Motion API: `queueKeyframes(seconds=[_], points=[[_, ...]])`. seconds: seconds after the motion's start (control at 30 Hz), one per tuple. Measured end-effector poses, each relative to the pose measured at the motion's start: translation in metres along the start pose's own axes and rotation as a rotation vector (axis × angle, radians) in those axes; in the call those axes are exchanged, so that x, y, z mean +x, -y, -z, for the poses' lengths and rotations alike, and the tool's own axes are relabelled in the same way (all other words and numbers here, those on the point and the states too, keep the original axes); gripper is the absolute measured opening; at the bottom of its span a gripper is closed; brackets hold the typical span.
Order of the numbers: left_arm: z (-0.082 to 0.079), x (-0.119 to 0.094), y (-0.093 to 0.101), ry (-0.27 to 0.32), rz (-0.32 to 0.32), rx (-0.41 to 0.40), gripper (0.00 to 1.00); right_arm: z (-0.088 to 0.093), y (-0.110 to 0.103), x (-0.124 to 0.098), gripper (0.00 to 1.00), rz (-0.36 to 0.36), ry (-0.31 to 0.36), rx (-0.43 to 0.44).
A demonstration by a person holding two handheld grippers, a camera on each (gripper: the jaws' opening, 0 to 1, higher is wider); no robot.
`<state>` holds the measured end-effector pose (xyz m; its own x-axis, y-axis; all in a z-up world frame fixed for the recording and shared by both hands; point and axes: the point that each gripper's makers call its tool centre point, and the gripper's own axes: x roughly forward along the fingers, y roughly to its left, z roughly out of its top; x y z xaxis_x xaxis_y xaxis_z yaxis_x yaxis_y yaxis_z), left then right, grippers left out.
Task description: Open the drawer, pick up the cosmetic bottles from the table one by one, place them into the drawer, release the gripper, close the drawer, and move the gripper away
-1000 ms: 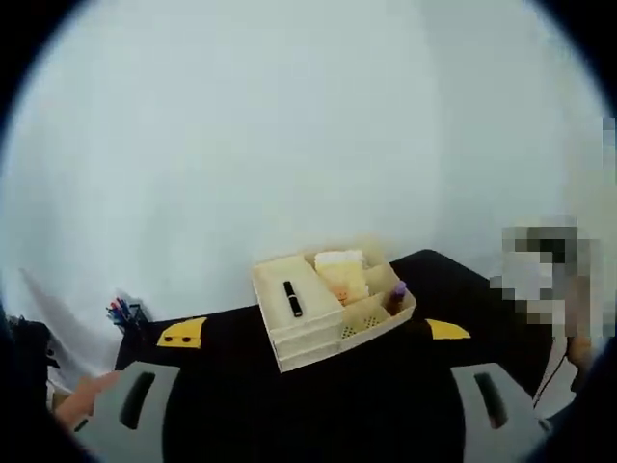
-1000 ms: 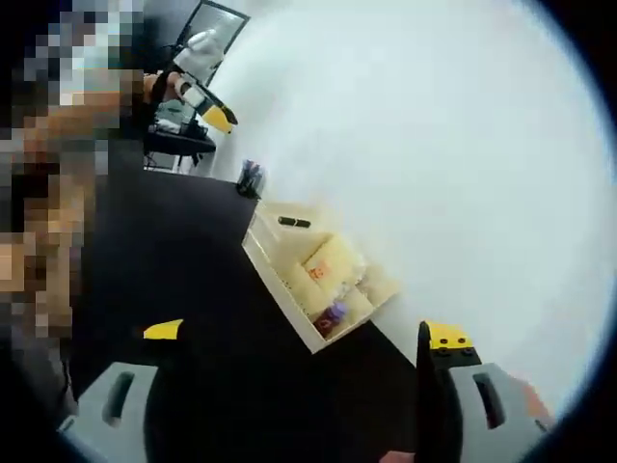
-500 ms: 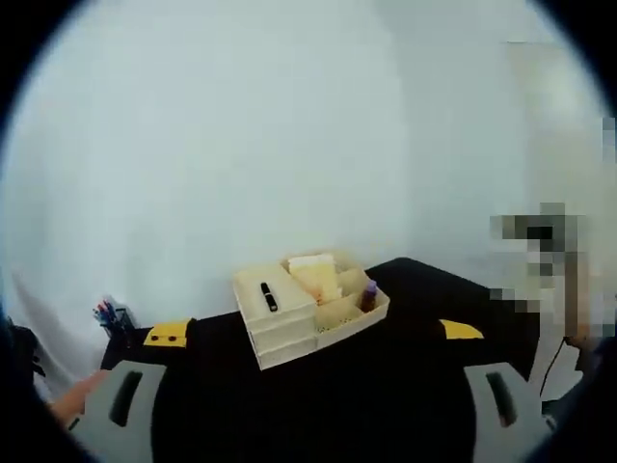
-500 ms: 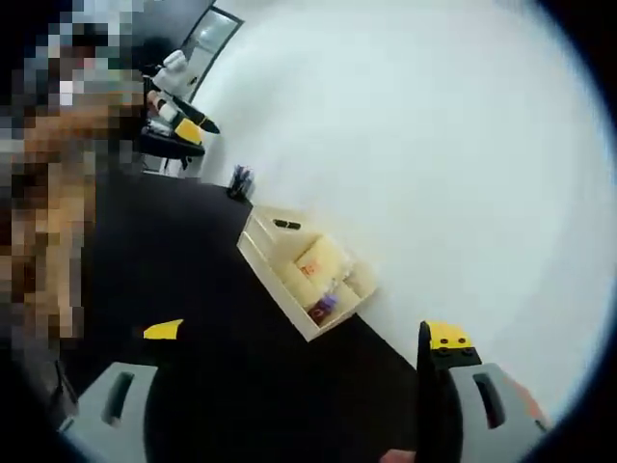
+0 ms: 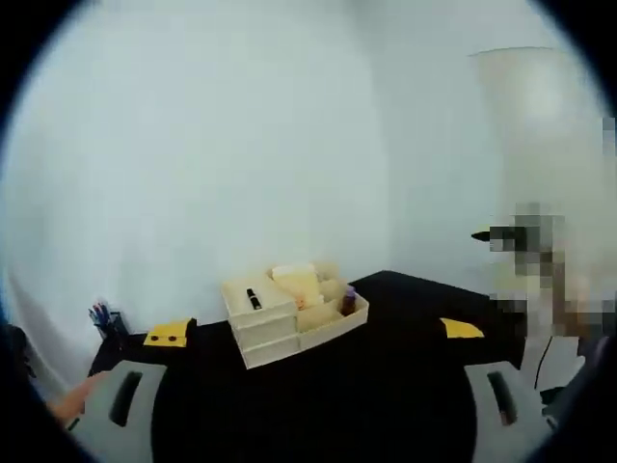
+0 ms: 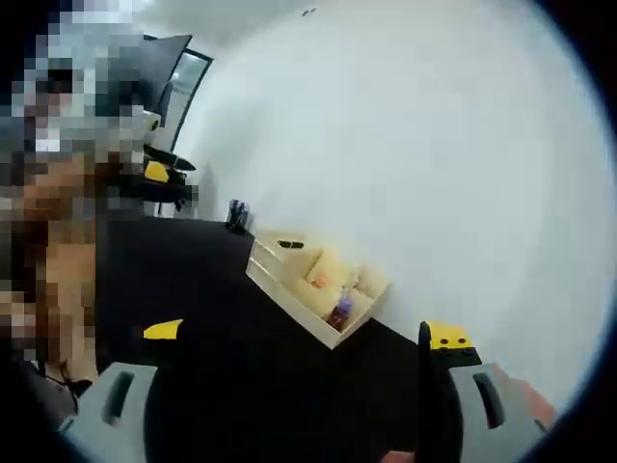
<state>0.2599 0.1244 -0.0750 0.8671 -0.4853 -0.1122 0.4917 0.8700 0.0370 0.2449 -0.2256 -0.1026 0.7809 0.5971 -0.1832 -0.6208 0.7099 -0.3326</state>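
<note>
Left gripper view: the left tongs [image 5: 313, 420] are wide open and hold nothing, jaws rising at 7 and 5 o'clock over a black surface [image 5: 386, 386]. Well beyond them, toward 11 o'clock, stands a cream organizer [image 5: 289, 313] with its drawer [image 5: 265, 333] shut – a purple-capped cosmetic bottle [image 5: 349, 301] upright in its tray, a dark tube [image 5: 253, 299] on top. Right gripper view: the right tongs [image 6: 294, 410] likewise gape empty; the organizer [image 6: 313, 285] sits at 12 o'clock, well apart, the bottle [image 6: 341, 313] inside it.

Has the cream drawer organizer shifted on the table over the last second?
No. The drawer organizer keeps its place relative to the pen holder on the black table; the cameras pulled back.
</note>
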Motion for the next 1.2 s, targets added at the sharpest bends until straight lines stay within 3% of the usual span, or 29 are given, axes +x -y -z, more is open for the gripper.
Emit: queueKeyframes(seconds=[0.1, 0.27, 0.4, 0.6, 1.0, 1.2], points=[[0.009, -0.01, -0.003, 0.035, -0.004, -0.022, 0.96, 0.005, -0.003, 0.0, 0.93, 0.0, 0.005, 0.011], [0.035, -0.019, -0.007, 0.047, -0.013, -0.029, 0.96, 0.03, -0.013, -0.006, 0.93, 0.017, -0.039, -0.022], [0.052, -0.023, -0.006, 0.072, -0.004, -0.042, 0.96, 0.045, -0.018, -0.012, 0.93, 0.04, -0.033, -0.036], [0.073, -0.025, 0.0, 0.085, 0.025, -0.047, 0.96, 0.073, -0.027, -0.01, 0.93, 0.015, -0.033, 0.015], [0.119, -0.017, 0.004, 0.035, 0.047, -0.02, 0.96, 0.119, -0.005, -0.004, 0.93, 0.047, -0.068, 0.099], [0.127, -0.019, -0.001, 0.054, 0.05, -0.05, 0.96, 0.137, -0.005, -0.002, 0.92, 0.052, -0.094, 0.1]])
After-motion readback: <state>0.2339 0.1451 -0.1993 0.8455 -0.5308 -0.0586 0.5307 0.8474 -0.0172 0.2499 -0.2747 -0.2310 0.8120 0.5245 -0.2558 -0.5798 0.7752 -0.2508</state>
